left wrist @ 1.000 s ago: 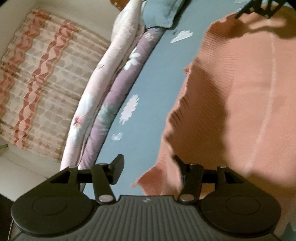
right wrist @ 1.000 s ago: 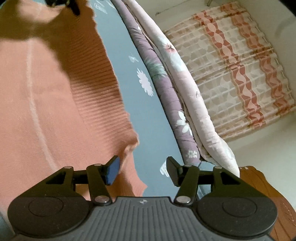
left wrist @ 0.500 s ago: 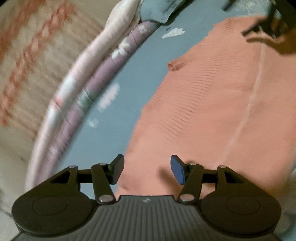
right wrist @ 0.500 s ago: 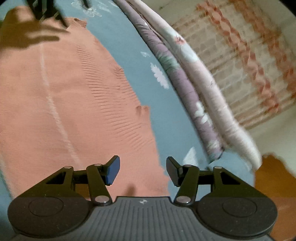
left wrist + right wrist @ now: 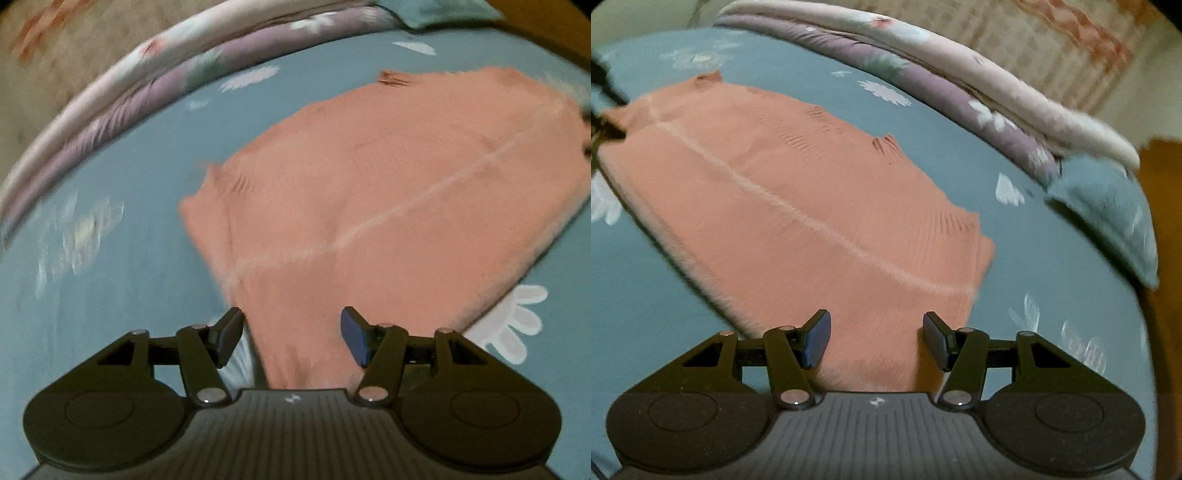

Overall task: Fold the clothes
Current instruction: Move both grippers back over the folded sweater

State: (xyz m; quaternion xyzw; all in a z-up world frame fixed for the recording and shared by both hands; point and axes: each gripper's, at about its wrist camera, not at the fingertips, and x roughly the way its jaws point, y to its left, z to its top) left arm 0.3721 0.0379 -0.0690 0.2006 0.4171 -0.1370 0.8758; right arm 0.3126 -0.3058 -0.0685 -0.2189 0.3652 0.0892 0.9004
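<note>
A salmon-pink knit garment (image 5: 388, 206) lies flat on the blue flowered bedsheet (image 5: 110, 295), with a pale crease line running along it. My left gripper (image 5: 291, 336) hovers over its near end, jaws apart, cloth showing below the gap but no pad pressing on it. In the right wrist view the same garment (image 5: 798, 206) spreads away to the upper left. My right gripper (image 5: 877, 338) stands open above its near edge, also holding nothing. The picture is blurred by motion.
A rolled quilt, purple (image 5: 923, 85) and pale pink (image 5: 1015, 88), runs along the far side of the bed. A blue pillow (image 5: 1108, 206) lies at the right. A patterned curtain (image 5: 1052, 33) hangs behind. A brown wooden surface (image 5: 1160, 206) borders the bed.
Both grippers have rolled and swung round over the garment's opposite ends, so it now lies straight ahead of each. Neither jaw gap has changed, and nothing was taken hold of.
</note>
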